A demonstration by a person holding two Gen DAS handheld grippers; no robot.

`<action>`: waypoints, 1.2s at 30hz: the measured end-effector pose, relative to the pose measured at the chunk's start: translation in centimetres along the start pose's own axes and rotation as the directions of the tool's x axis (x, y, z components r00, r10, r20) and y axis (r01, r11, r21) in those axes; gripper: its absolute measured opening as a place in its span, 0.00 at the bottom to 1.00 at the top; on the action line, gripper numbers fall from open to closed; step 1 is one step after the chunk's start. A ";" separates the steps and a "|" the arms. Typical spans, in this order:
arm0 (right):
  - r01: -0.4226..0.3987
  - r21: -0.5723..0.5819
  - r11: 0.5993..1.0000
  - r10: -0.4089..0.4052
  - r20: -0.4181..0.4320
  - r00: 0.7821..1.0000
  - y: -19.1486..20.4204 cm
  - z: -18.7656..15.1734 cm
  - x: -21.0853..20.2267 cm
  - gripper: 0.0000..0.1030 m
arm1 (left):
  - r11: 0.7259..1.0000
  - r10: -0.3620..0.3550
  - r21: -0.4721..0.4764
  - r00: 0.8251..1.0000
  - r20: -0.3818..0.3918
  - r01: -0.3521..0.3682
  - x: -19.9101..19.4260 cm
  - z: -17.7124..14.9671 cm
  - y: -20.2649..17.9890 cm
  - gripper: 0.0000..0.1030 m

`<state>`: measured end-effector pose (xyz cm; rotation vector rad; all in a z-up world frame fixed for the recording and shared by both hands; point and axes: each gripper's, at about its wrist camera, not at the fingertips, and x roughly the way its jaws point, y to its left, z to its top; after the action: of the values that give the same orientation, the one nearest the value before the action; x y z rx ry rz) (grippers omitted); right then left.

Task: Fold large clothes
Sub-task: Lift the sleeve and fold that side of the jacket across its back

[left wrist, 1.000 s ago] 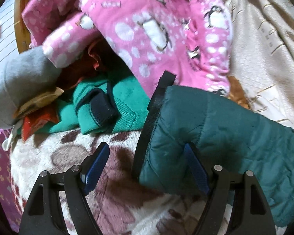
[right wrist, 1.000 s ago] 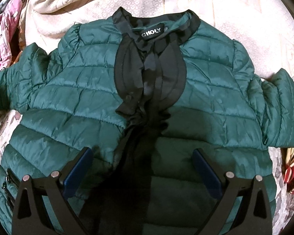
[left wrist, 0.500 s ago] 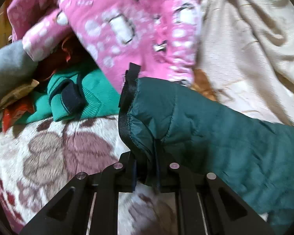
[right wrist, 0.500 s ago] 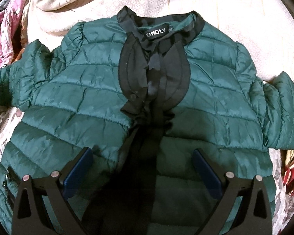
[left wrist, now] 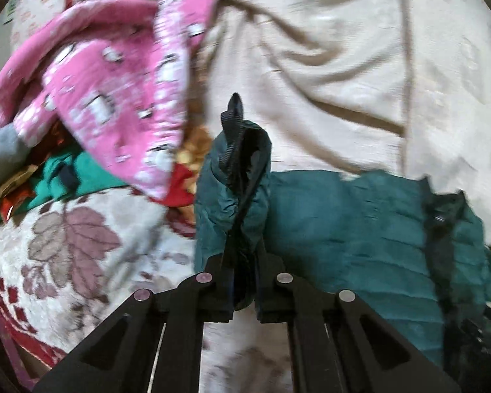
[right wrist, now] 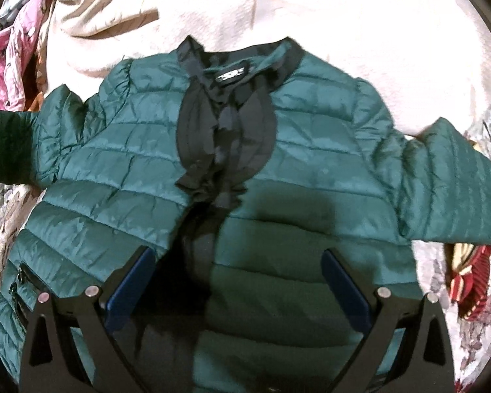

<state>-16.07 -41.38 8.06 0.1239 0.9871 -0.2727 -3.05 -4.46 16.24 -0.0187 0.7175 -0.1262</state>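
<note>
A dark green quilted jacket (right wrist: 311, 170) with a black collar and black front trim lies face up and spread out on the bed. My left gripper (left wrist: 244, 281) is shut on the jacket's sleeve cuff (left wrist: 235, 177), which has a black edge band, and holds it lifted above the sleeve (left wrist: 343, 216). My right gripper (right wrist: 235, 281) is open and empty, hovering over the jacket's lower front. The same sleeve leaves the right wrist view at the left edge (right wrist: 13, 147).
A pink penguin-print garment (left wrist: 114, 91), a bright green sweater (left wrist: 68, 180) and a grey item (left wrist: 0, 150) are piled at the left. A cream blanket (left wrist: 360, 65) lies behind the jacket. A floral blanket (left wrist: 75, 245) covers the bed. A red striped cloth (right wrist: 468, 278) lies at the right.
My left gripper closed on the sleeve cuff, then lifted it and carried it to the right, towards the jacket body. My right gripper stayed open and drew back a little.
</note>
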 end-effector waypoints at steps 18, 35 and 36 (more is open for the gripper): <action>0.055 0.079 0.995 -0.056 0.005 0.998 -7.0 -1.2 -2.2 1.00 | 0.943 -0.249 0.217 0.967 -0.047 0.254 -3.7 -1.7 -19.1 0.00; 0.080 0.159 0.984 -0.074 -0.046 0.996 -11.7 -2.1 -0.7 1.00 | 0.884 -0.335 0.264 0.916 -0.220 0.387 2.1 -5.4 -30.6 0.00; 0.078 0.160 0.984 -0.071 -0.050 0.996 -11.8 -2.2 -0.6 1.00 | 0.881 -0.339 0.259 0.910 -0.237 0.396 2.8 -5.9 -31.0 0.00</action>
<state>-21.45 -52.09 7.60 0.2420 1.0142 -0.4208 -8.24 -35.42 11.82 0.1521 0.8702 -0.6122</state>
